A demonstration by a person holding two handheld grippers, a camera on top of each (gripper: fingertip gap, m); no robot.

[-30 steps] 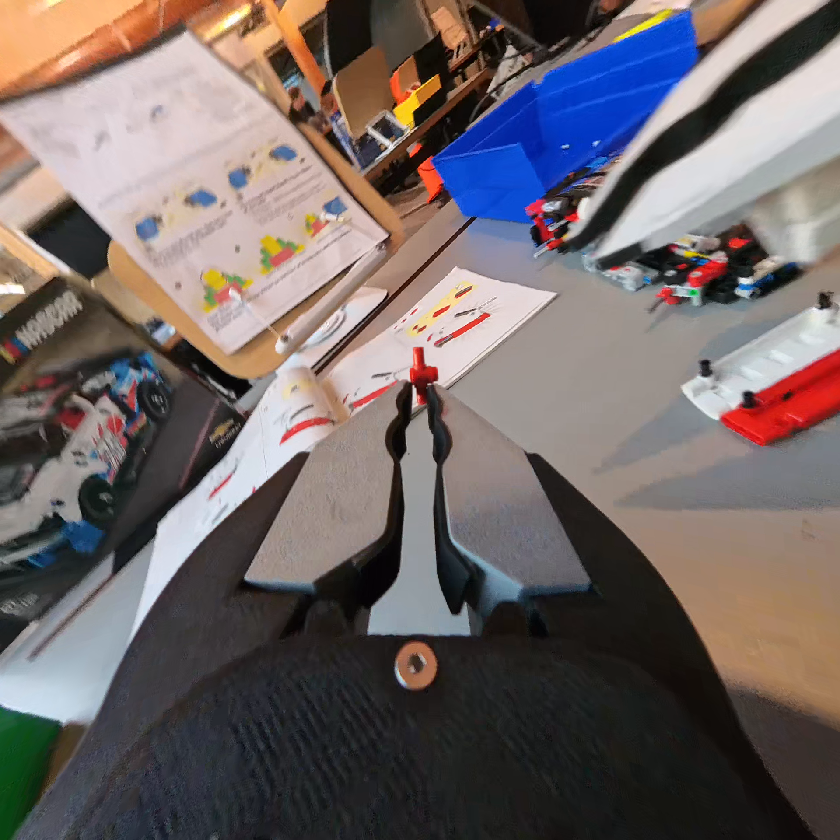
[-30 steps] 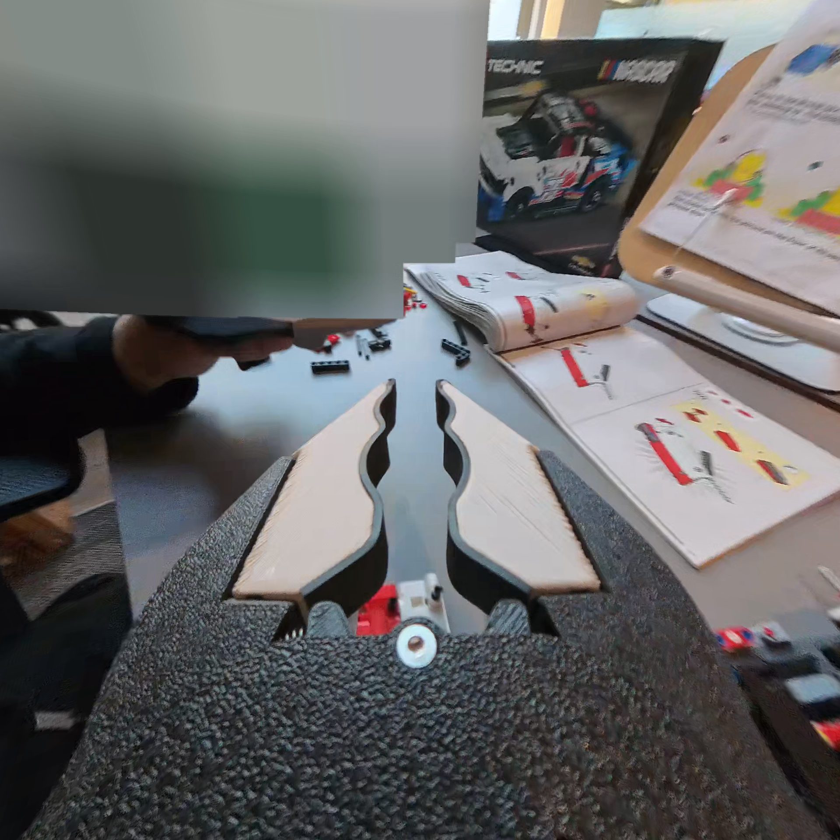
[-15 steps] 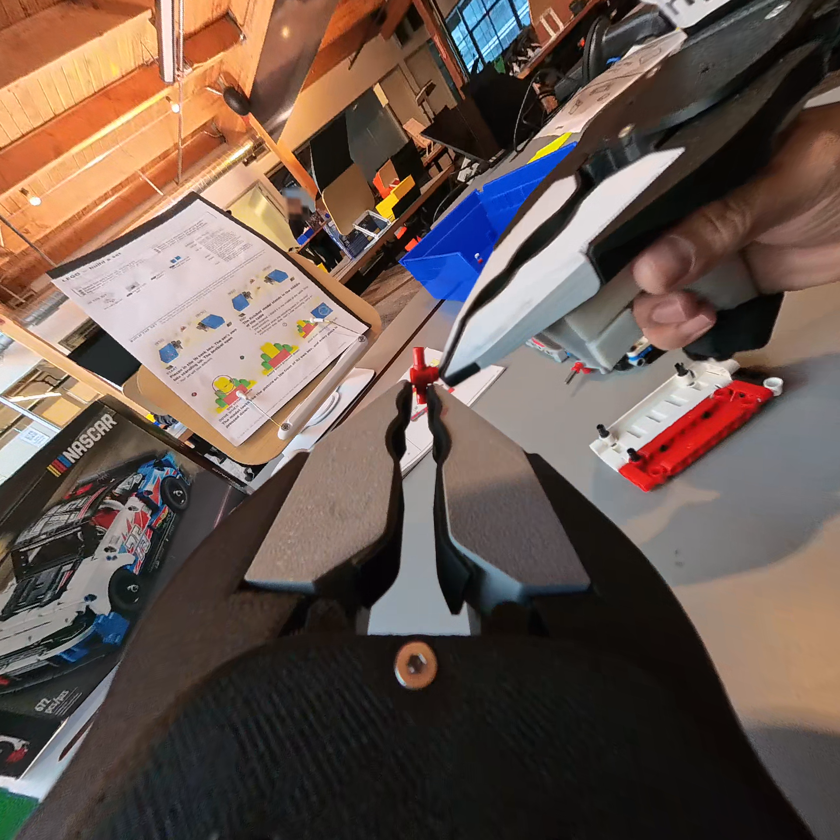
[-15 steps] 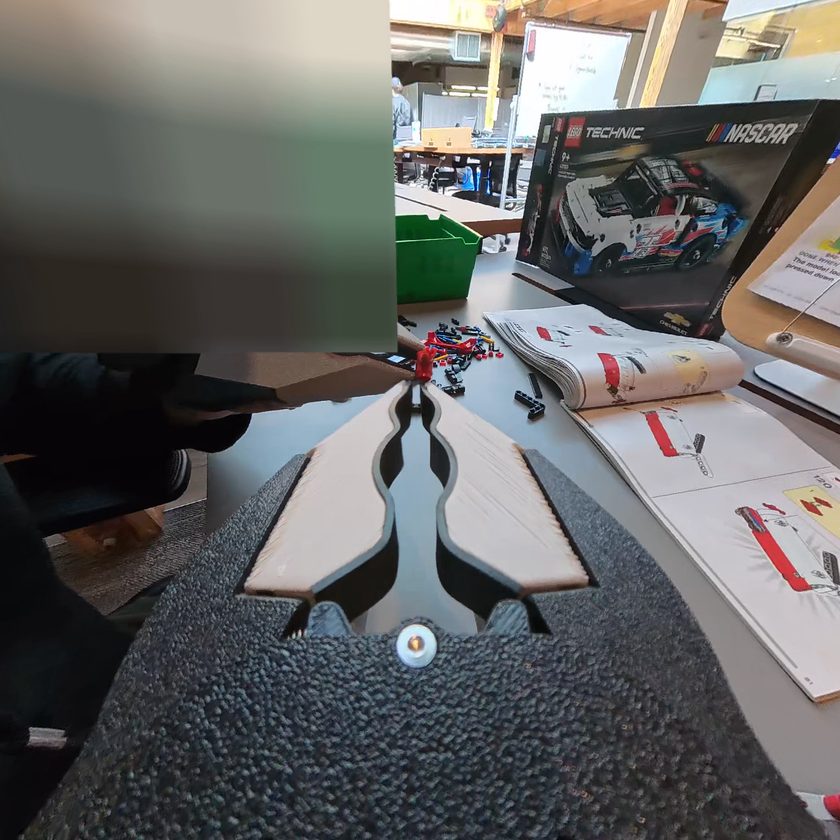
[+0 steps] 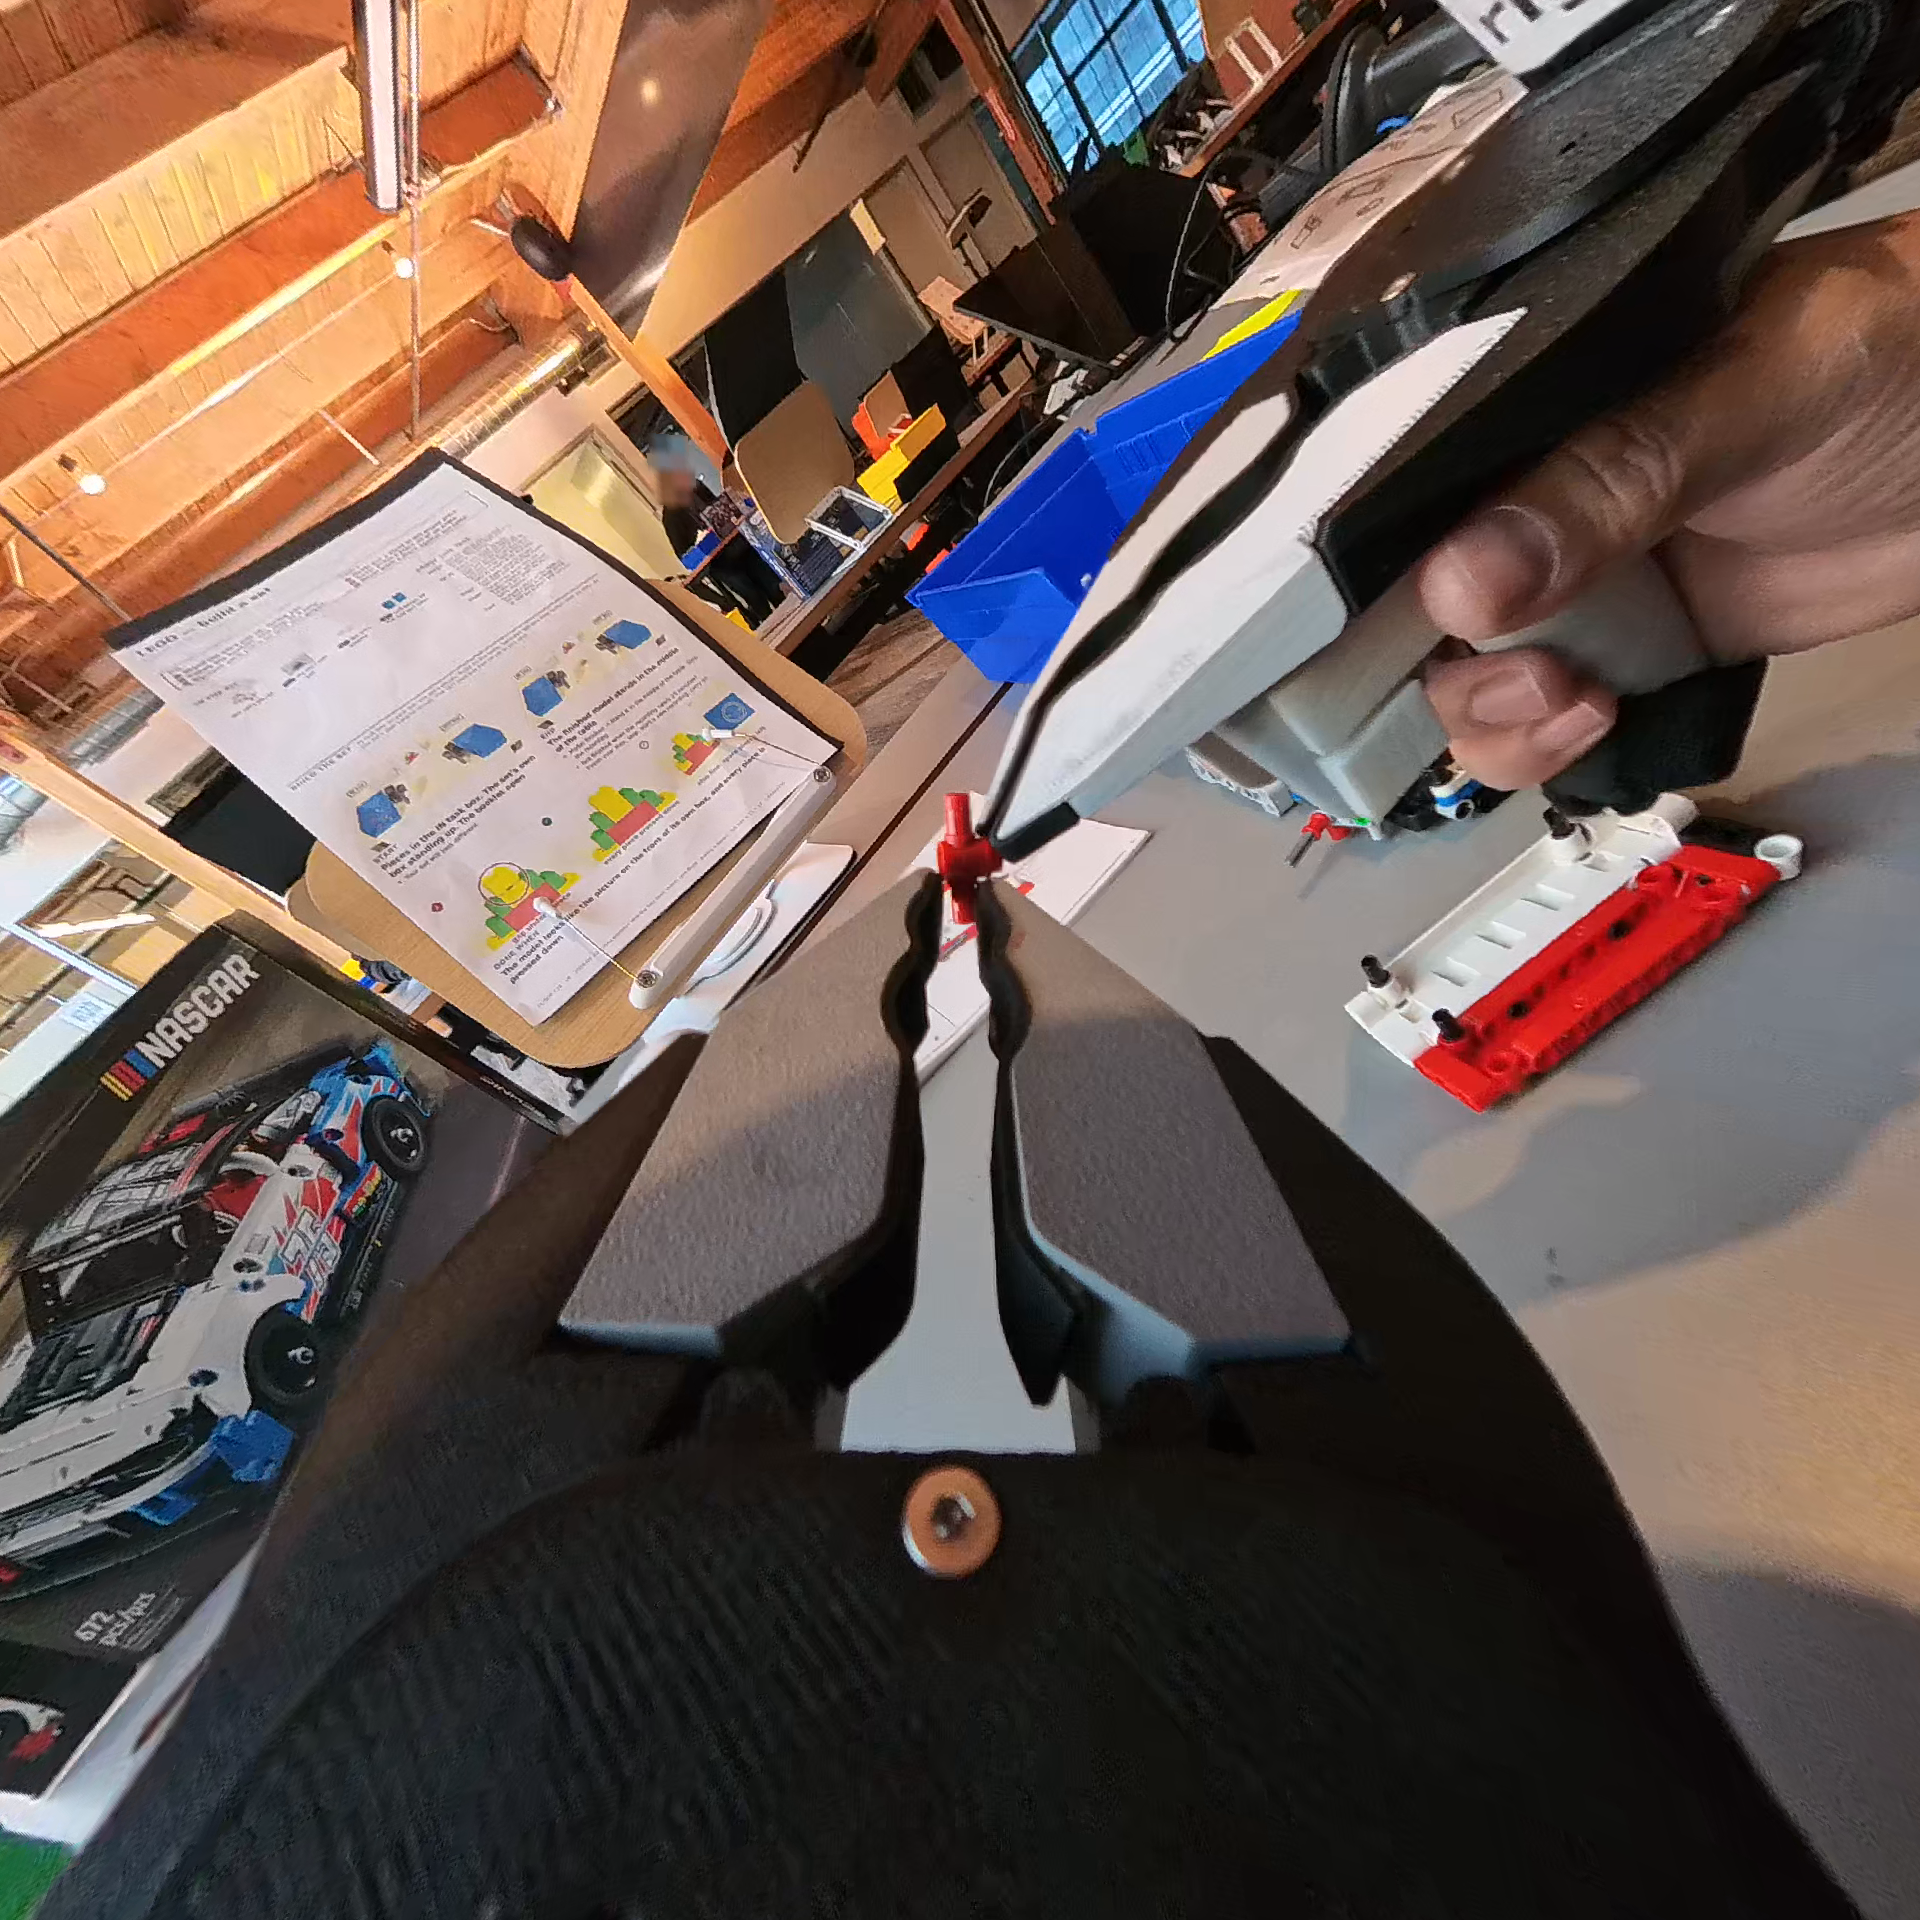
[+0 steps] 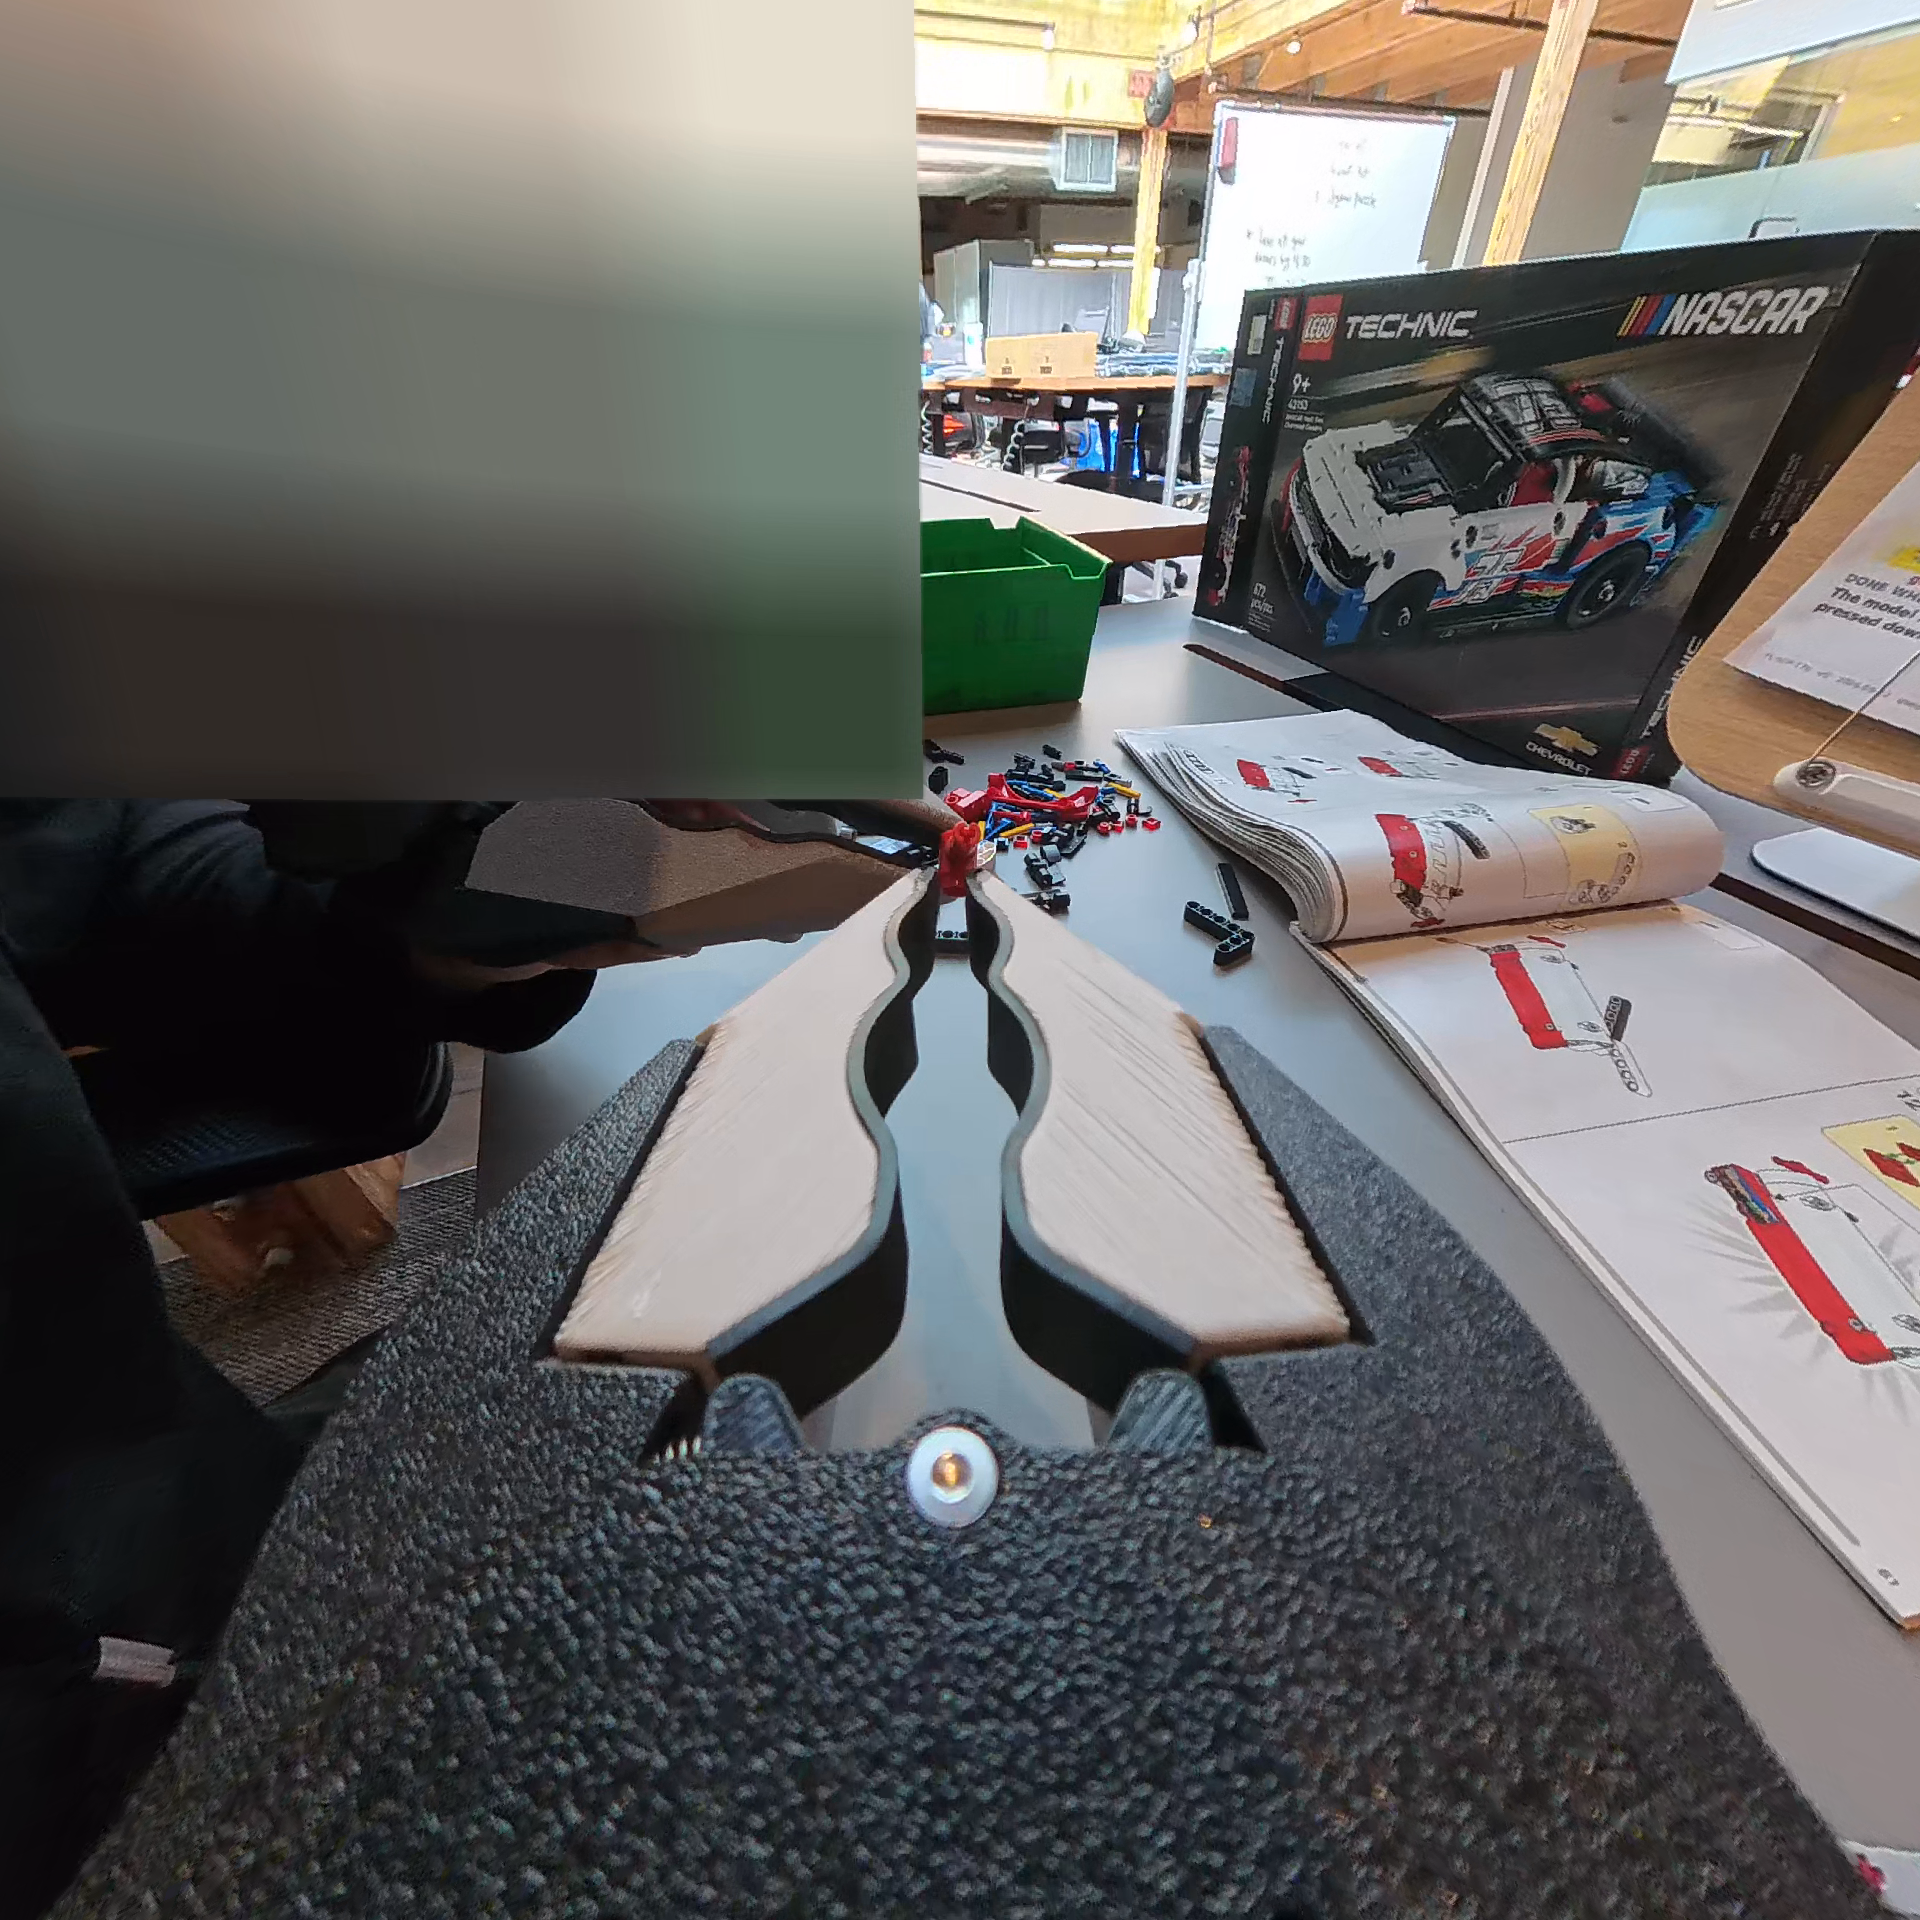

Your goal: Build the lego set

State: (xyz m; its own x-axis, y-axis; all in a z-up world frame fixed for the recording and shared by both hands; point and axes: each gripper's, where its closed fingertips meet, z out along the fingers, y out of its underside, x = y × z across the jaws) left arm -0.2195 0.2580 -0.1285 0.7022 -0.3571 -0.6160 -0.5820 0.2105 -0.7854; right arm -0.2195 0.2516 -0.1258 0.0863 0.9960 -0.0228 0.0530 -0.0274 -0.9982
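Note:
My left gripper (image 5: 961, 906) is shut on a small red pin (image 5: 961, 857) and holds it up above the grey table (image 5: 1558, 1247). My right gripper (image 6: 948, 885) is shut on the same red pin (image 6: 957, 847) from the other side. In the left wrist view the right gripper (image 5: 1000, 831) reaches in from the upper right, held by a hand (image 5: 1714, 499), with its tips on the pin. In the right wrist view the left gripper (image 6: 665, 883) shows at the left. A white and red panel assembly (image 5: 1558, 961) lies on the table to the right.
A pile of loose small parts (image 6: 1049, 810) lies by a green bin (image 6: 997, 613). An open instruction booklet (image 6: 1507, 997) and the set's box (image 6: 1507, 488) are on the right. A blue bin (image 5: 1039, 561) and an instruction sheet on a stand (image 5: 499, 727) stand at the back. Both grippers' tips are close together, under 4 cm apart.
My right gripper rose from the table, came to the left gripper's tips and closed on the red pin. The left gripper lifted and tilted upward while holding the pin.

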